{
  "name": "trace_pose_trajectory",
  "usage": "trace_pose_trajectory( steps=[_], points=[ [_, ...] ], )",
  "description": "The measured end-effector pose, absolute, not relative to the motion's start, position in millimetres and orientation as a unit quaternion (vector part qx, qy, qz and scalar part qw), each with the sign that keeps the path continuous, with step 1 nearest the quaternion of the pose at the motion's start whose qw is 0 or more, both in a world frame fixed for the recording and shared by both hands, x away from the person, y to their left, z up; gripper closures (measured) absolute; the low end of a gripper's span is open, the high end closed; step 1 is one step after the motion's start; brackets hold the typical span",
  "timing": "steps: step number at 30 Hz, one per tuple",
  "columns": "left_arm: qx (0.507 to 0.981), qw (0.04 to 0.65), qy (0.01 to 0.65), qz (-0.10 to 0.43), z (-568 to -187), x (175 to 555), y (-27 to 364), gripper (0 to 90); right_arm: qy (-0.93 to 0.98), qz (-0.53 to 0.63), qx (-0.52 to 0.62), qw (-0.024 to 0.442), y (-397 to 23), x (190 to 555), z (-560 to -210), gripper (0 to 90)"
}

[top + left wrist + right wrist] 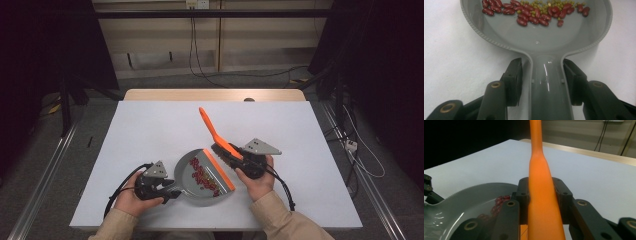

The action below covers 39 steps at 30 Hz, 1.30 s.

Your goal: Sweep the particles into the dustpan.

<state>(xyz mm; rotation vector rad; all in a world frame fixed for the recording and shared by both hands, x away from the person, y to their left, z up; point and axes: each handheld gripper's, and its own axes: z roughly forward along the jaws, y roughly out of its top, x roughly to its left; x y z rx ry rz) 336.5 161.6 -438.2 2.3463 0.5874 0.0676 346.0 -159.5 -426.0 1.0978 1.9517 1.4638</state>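
Note:
A grey dustpan (186,176) with an orange lip (219,170) lies on the white table top, near the front. Red beans and small green ones (202,175) lie in it, spread across the pan (536,37) as a band of beans (534,12). My left gripper (173,193) stands open astride the pan's handle (546,95). In the left gripper view, table shows between the left pad (514,80) and the handle. My right gripper (241,160) is shut on the orange brush handle (541,202). The brush (212,129) tilts up and away, and its dark bristles (221,151) are beside the lip.
The white table top (150,130) stretches far and left of the pan, with a wooden edge (215,94) behind it. Its front edge runs close under the person's sleeves. Cables (360,155) trail on the floor at the right, and a metal rail (45,180) runs along the left.

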Motion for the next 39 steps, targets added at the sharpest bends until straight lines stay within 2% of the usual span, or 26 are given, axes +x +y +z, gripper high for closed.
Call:
trace_pose_trajectory(
  steps=[2,3,15,21,25,39],
  points=[
    [0.906,0.356,0.227,0.026,-438.6,336.1,161.3,62.1,0.710,0.532,0.399,0.231,-161.7,346.1,-425.6,70.9],
    [0.906,0.355,0.227,0.027,-438.5,336.1,161.3,62.5,0.710,0.528,0.400,0.237,-162.5,345.8,-425.5,70.9],
    [0.892,0.385,0.232,0.049,-442.4,333.0,163.1,63.3,0.694,0.529,0.423,0.245,-183.0,347.0,-424.7,71.0],
    [0.878,0.400,0.252,0.075,-438.5,334.3,167.7,63.3,0.690,0.529,0.427,0.248,-189.9,347.1,-422.3,71.0],
    [0.869,0.409,0.267,0.071,-435.4,337.7,173.2,63.3,0.688,0.529,0.429,0.250,-193.4,347.7,-421.4,71.0],
    [0.834,0.414,0.333,0.147,-429.9,346.4,192.1,63.3,0.684,0.519,0.445,0.257,-215.2,345.0,-421.4,71.0]
  ],
)
